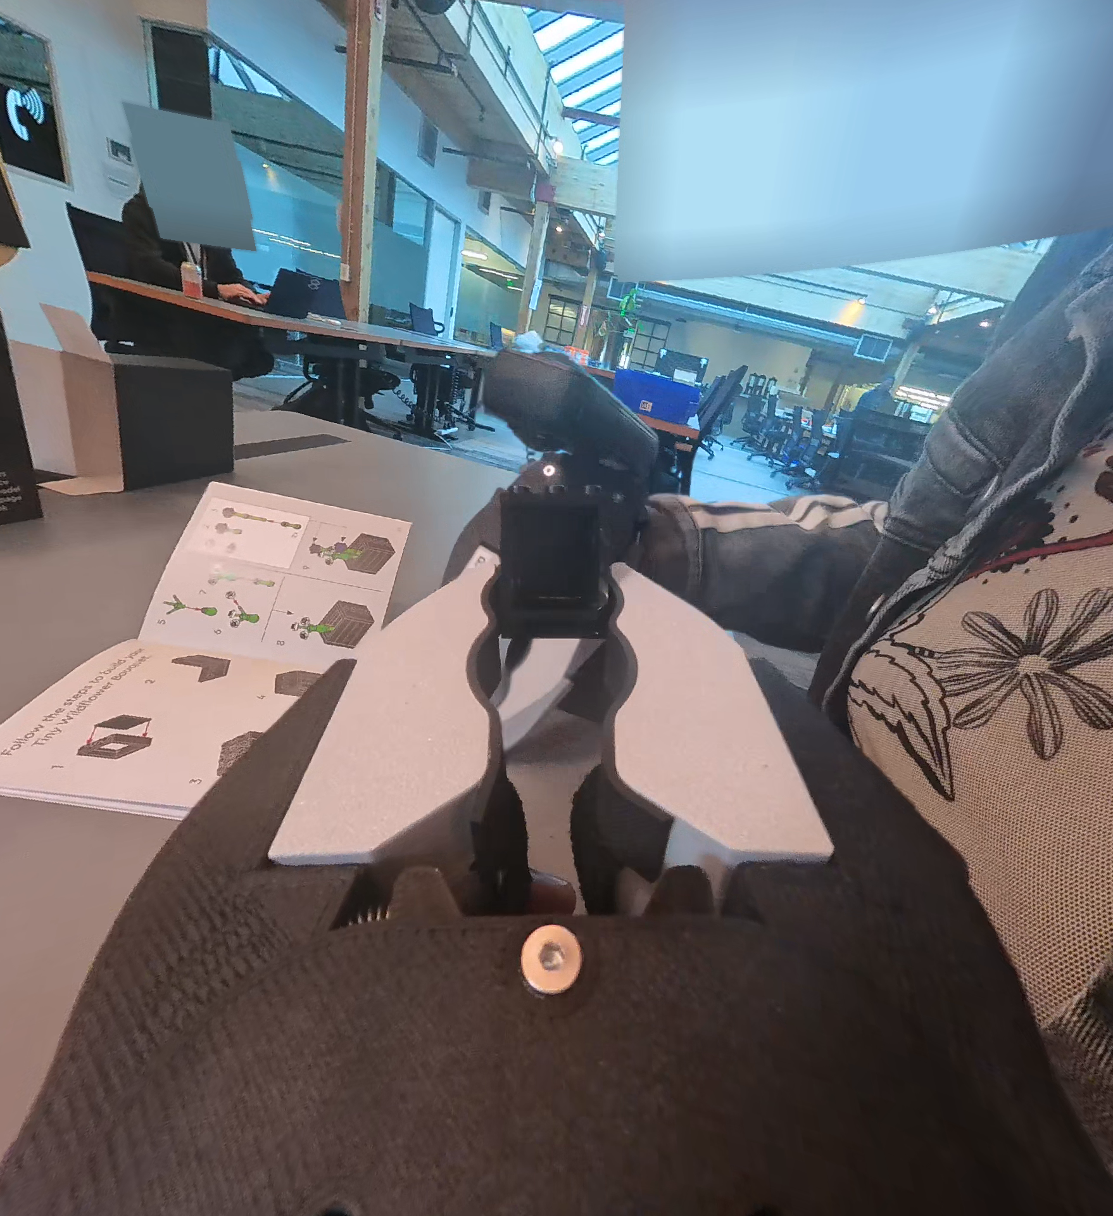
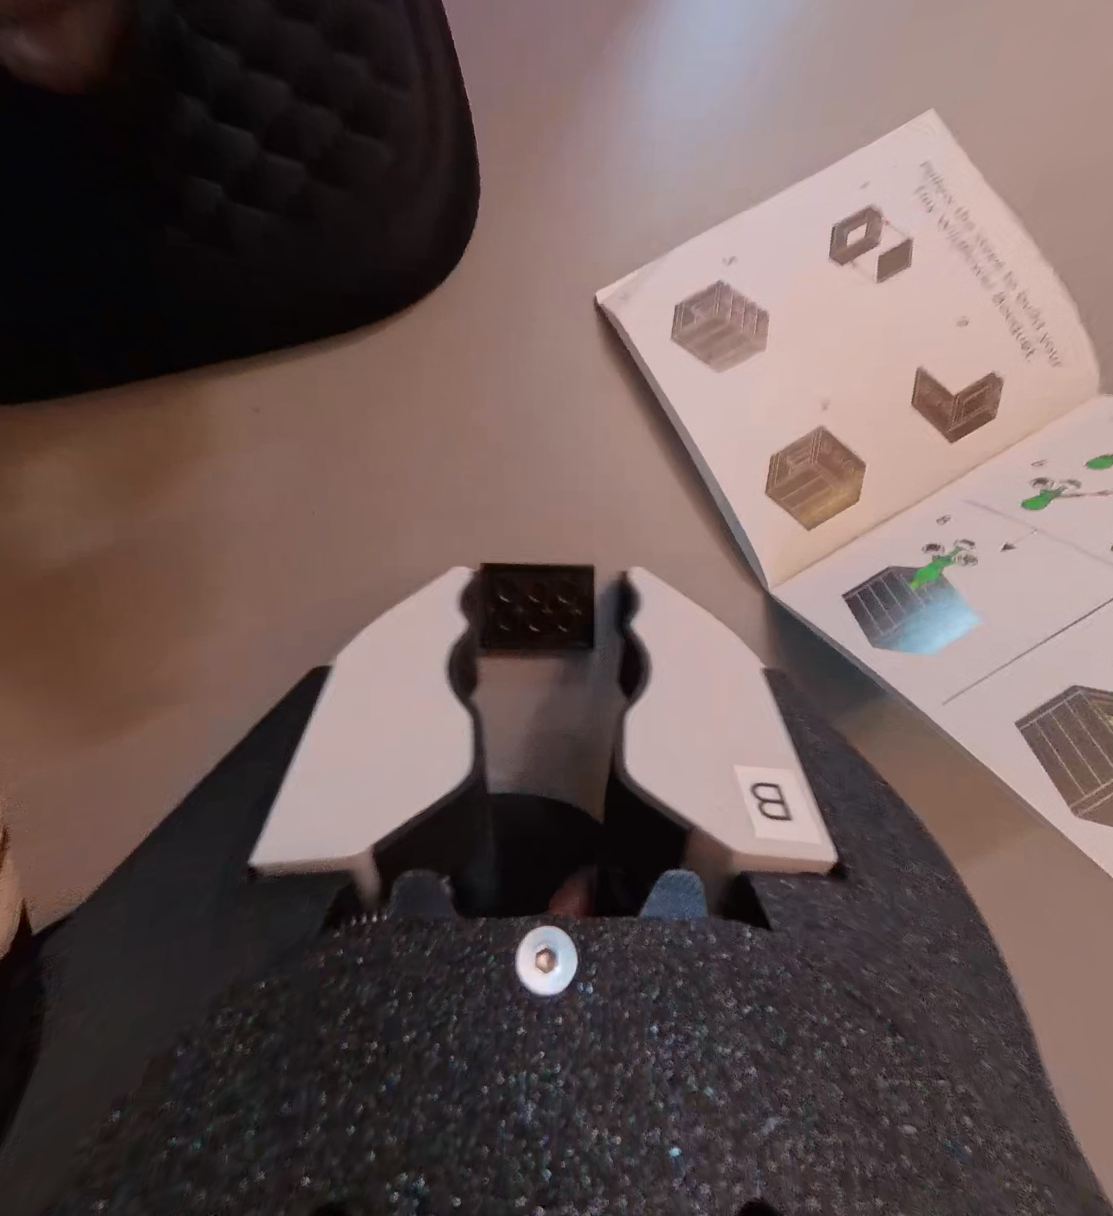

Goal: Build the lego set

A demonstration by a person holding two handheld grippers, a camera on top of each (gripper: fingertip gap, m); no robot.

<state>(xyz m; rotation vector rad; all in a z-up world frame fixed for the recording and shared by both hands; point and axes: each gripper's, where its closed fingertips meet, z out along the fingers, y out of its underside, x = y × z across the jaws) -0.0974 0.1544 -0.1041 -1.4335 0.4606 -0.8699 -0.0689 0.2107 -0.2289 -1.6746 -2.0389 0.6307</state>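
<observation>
Left tongs (image 1: 550, 602): clenched on a hollow black lego box (image 1: 550, 559), raised above the grey table (image 1: 80, 888). Right tongs (image 2: 541, 608): grasping a flat black lego plate (image 2: 536, 607), underside showing. Open instruction booklet (image 2: 902, 421): lying on table beside them.

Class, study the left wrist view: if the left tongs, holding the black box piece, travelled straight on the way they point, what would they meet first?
Most likely the right tongs just beyond the black box piece held by the left tongs. Depth is hard to judge.
</observation>
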